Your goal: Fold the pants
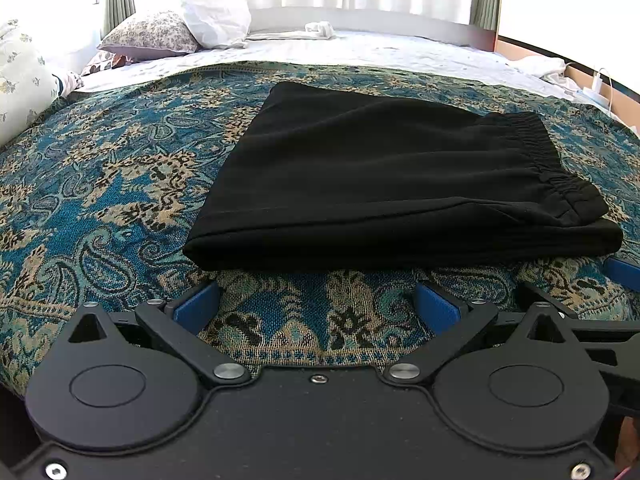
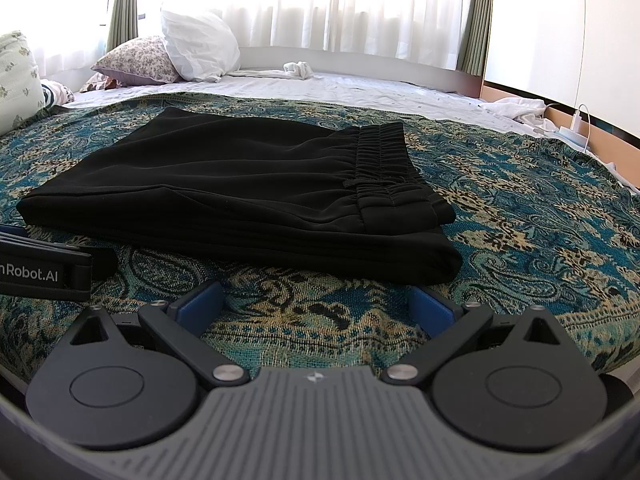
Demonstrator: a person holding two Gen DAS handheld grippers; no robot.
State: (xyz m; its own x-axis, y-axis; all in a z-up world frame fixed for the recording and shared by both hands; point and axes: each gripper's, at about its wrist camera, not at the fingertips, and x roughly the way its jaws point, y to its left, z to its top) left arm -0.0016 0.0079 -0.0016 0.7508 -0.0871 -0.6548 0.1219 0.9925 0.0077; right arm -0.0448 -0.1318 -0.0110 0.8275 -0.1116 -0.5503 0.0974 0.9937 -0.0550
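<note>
Black pants point(image 1: 380, 176) lie folded in a flat stack on the blue paisley bedspread point(image 1: 100, 184), elastic waistband on top at the right. They also show in the right wrist view point(image 2: 240, 192). My left gripper point(image 1: 316, 300) is open and empty, just short of the stack's near edge. My right gripper point(image 2: 316, 300) is open and empty, also just in front of the pants' near folded edge. The left gripper's side shows at the left of the right wrist view point(image 2: 44, 272); the right gripper's blue pad shows in the left wrist view point(image 1: 622, 272).
Pillows point(image 2: 196, 46) lean at the bed's far left. A white sheet point(image 2: 360, 88) covers the far half of the bed with a small white cloth point(image 2: 298, 69) on it. A charger and cable point(image 2: 578, 120) lie at the right edge by the wooden frame.
</note>
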